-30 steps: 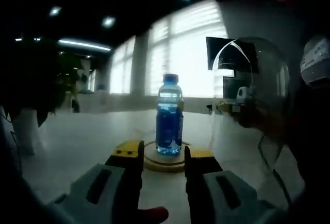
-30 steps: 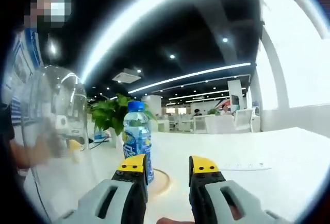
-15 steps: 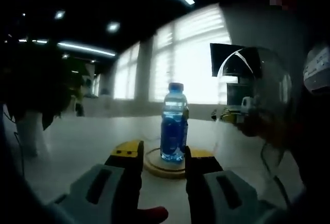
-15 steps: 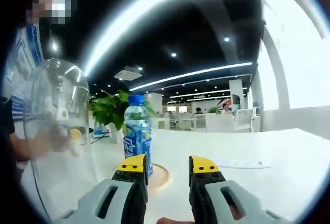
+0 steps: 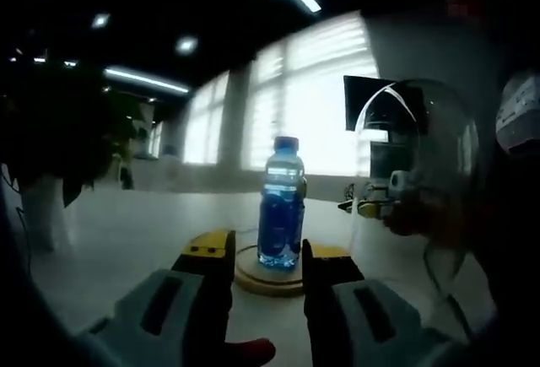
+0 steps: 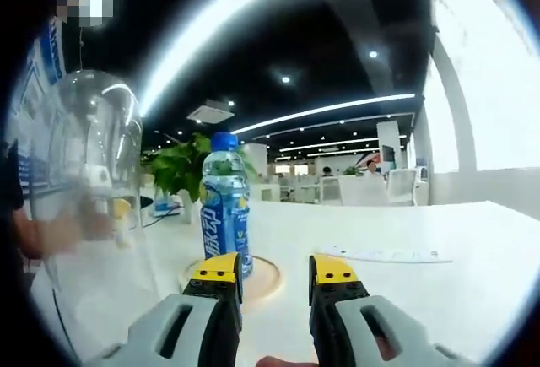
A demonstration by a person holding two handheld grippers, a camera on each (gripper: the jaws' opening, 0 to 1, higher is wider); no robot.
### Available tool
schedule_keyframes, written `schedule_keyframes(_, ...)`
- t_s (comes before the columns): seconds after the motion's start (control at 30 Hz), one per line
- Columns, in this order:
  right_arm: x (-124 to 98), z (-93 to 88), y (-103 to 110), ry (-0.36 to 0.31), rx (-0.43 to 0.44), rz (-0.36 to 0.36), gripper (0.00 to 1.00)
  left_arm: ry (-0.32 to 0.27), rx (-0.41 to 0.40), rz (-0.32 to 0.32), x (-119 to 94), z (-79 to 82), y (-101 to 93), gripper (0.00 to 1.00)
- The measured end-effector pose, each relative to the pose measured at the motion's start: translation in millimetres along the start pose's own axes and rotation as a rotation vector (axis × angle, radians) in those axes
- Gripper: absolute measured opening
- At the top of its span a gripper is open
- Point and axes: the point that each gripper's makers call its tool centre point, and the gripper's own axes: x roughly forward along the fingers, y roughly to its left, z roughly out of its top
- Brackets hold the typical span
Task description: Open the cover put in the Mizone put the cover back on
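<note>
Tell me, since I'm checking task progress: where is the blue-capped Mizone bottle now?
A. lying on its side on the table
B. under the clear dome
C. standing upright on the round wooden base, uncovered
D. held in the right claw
C: the blue-capped Mizone bottle stands upright on the round wooden base, while the clear dome cover is off to the side.

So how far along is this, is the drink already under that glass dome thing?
Partly. The clear dome cover is off the round wooden base and held up beside it, and the Mizone bottle already stands upright on the base. Both the left gripper and right gripper are open, holding nothing. What remains is lowering the cover back over the bottle.
</note>
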Motion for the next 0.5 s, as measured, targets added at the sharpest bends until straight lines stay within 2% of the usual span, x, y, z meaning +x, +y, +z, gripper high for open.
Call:
schedule_keyframes(0.17, -3.6, 10.0, 6.0, -0.031, 0.004, 0.018, 0.24, 0.000, 0.007, 0.006, -1.1, 0.8, 2.1, 0.24)
schedule_keyframes(0.33, -4.8, 13.0, 9.4, -0.043, 0.014, 0.027, 0.24, -0.011, 0.006, 0.016, -2.4, 4.3, 3.1, 0.24)
schedule_keyframes(0.5, -4.2, 14.4, 8.8, -0.060, 0.038, 0.027, 0.24, -0.001, 0.006, 0.024, -1.4, 0.3, 4.7, 0.24)
